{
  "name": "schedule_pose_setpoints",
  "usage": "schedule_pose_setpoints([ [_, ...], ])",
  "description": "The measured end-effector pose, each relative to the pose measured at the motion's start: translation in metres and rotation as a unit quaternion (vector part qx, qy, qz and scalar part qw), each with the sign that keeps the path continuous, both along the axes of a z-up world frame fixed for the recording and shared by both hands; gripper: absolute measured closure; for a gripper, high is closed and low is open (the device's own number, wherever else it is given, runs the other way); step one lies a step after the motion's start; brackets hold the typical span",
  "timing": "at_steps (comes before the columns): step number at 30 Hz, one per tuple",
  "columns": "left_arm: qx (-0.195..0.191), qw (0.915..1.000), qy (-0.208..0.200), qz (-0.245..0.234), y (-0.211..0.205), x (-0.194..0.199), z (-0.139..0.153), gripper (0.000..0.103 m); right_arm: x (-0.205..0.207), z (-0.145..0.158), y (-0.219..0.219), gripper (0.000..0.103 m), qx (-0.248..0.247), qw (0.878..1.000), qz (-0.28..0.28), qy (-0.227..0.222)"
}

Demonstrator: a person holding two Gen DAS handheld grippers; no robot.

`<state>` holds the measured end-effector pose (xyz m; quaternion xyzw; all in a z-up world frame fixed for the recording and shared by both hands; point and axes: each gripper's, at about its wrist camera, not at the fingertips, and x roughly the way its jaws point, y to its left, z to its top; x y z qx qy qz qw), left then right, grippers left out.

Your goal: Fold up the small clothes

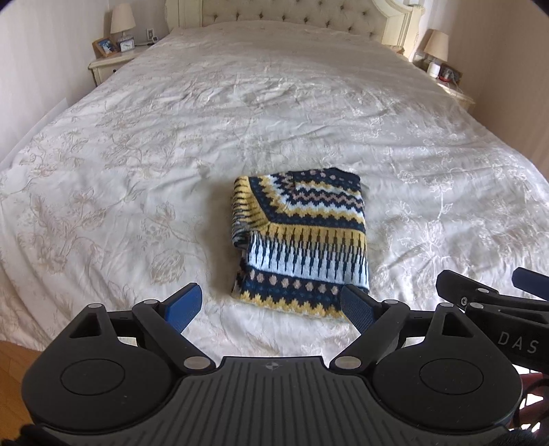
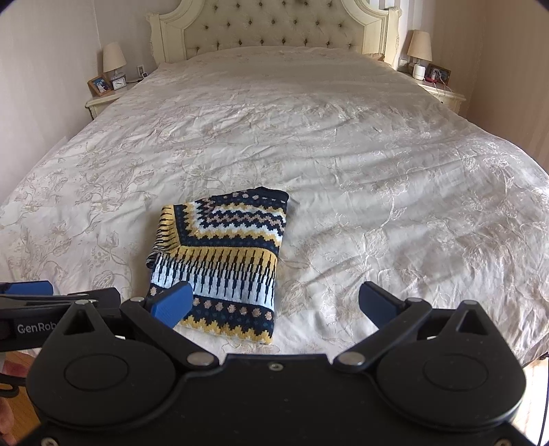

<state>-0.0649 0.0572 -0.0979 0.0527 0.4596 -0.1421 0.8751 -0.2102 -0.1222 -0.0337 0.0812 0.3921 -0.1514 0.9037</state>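
A knitted garment (image 1: 302, 240) in navy, yellow, white and tan patterns lies folded into a compact rectangle on the cream bedspread (image 1: 137, 171) near the foot of the bed. It also shows in the right wrist view (image 2: 223, 260). My left gripper (image 1: 271, 308) is open and empty, hovering just short of the garment's near edge. My right gripper (image 2: 274, 305) is open and empty, with its left fingertip (image 2: 171, 303) over the garment's near left corner. Each gripper shows at the edge of the other's view.
The bed has a tufted headboard (image 2: 274, 24). Nightstands with lamps stand on both sides (image 2: 106, 92) (image 2: 442, 92). Wooden floor (image 1: 13, 360) shows at the foot of the bed.
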Motion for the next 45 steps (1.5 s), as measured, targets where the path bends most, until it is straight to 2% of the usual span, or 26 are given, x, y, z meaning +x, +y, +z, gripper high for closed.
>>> schedule_pose_setpoints([
  [10, 0.007, 0.9999, 0.006, 0.012, 0.002, -0.001, 0.003, 0.015, -0.004, 0.004, 0.001, 0.000, 0.004, 1.000, -0.007, -0.006],
  [15, 0.030, 0.9994, 0.005, 0.018, 0.002, 0.003, 0.003, 0.015, -0.002, 0.001, 0.000, 0.000, 0.010, 1.000, -0.011, -0.002],
  [27, 0.013, 0.9998, 0.010, 0.014, 0.003, 0.008, 0.001, 0.015, 0.003, -0.002, -0.003, 0.000, 0.016, 1.000, -0.019, 0.009],
  [31, 0.024, 0.9996, 0.005, 0.016, -0.001, 0.009, 0.001, 0.015, 0.005, -0.004, -0.005, 0.000, 0.018, 1.000, -0.023, 0.011],
  [34, 0.029, 0.9994, 0.001, 0.016, -0.002, 0.010, 0.001, 0.016, 0.006, -0.005, -0.007, 0.000, 0.020, 0.999, -0.025, 0.015],
  [38, 0.027, 0.9995, 0.012, 0.013, -0.003, 0.013, -0.002, 0.025, 0.009, -0.008, -0.007, 0.000, 0.023, 0.999, -0.025, 0.019],
  [45, 0.034, 0.9991, 0.022, 0.016, -0.005, 0.017, -0.007, 0.026, 0.014, -0.013, -0.010, 0.000, 0.026, 0.999, -0.027, 0.027],
])
